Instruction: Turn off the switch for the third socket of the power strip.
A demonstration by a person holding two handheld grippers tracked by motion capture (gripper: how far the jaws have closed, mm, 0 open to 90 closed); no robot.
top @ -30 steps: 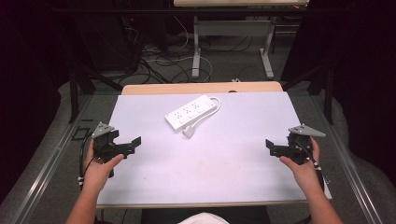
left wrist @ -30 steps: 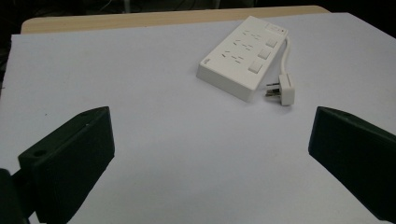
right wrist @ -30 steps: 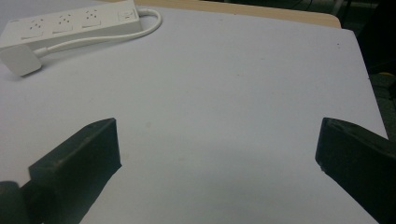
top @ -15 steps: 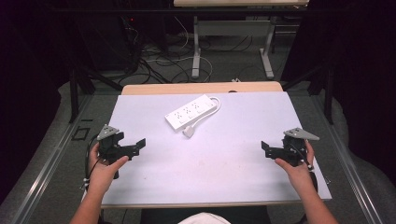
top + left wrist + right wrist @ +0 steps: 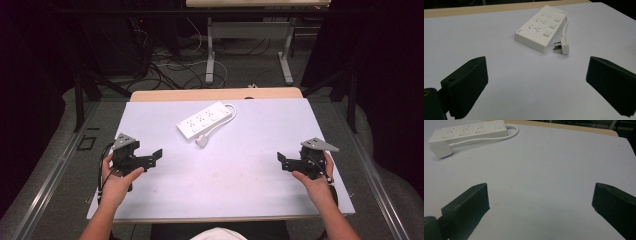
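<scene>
- Power strip (image 5: 205, 120) lies in the same spot as before, on the far middle part of the white table (image 5: 240, 185), turned at a slant.
- Both hands have slid toward the person's side of the table since the earlier pictures, and the grippers came along with them.
- Its plug (image 5: 202, 141) has not moved; it rests on the table just beside the near end of the strip.
- From the high view, the left gripper (image 5: 154, 156) is near the left edge of the table, held in the left hand (image 5: 116, 176), and it points in toward the middle.
- The left gripper's jaws stand wide apart, with nothing between them but bare table.
- The right gripper (image 5: 281, 160) is near the right edge, held in the right hand (image 5: 314, 179), and it points in toward the middle too.
- The right gripper's jaws are also spread wide and hold nothing.
- Both grippers are well apart from the power strip and from each other.
- Each gripper is black, with a grey three-cornered plate on top.
- In the left gripper view, the power strip (image 5: 541, 28) is a long white box with rows of little holes and square switches.
- Its white cord (image 5: 566, 23) bends round from the far end to the flat white plug (image 5: 564, 45), whose metal prongs point at the strip.
- In the right gripper view, the jaws look like thick black blocks, and the table looks smooth with a few small marks.
- A wood-coloured strip (image 5: 215, 94) runs along the far edge of the table.
</scene>
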